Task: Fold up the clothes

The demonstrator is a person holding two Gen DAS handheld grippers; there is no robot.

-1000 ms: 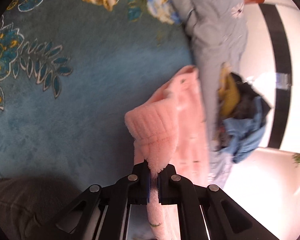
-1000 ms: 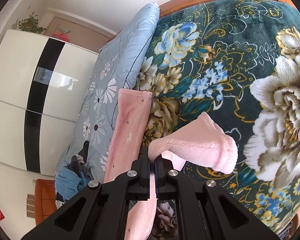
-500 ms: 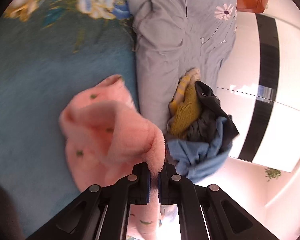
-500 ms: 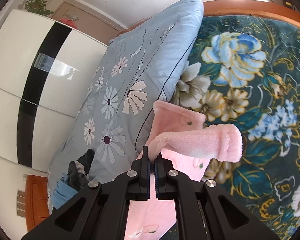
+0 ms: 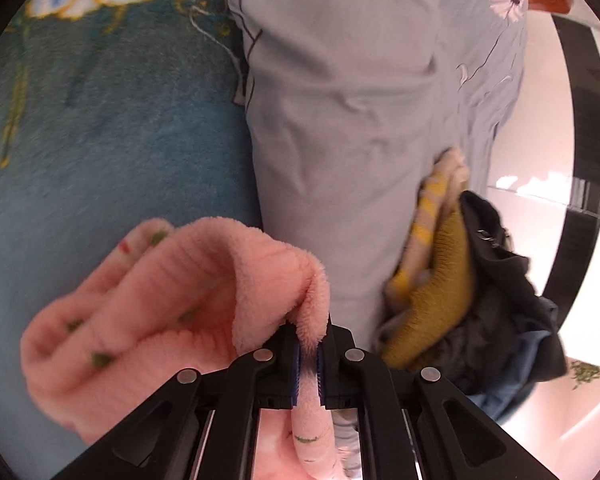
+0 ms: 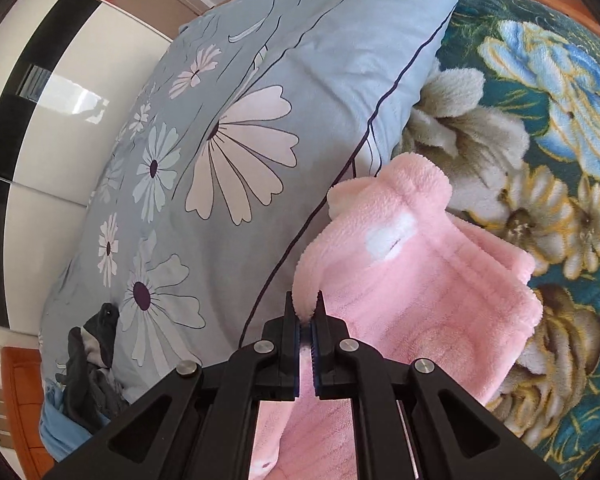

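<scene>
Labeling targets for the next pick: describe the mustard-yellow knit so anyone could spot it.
In the left wrist view, find the big grey-blue floral duvet on the bed. At its lower right edge lies a heap of clothes. The mustard-yellow knit lies on the heap's duvet side, ribbed and solid ochre, beside a yellow-striped cream piece and dark garments.

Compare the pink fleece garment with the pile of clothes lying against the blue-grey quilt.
The pink fleece garment is one piece in one colour; the pile of clothes mixes mustard, black and blue pieces. The garment is pinched by the left gripper and the right gripper; the pile is untouched. The garment lies doubled over on the floral blanket; the pile is crumpled. Both lie beside the blue-grey quilt.
</scene>
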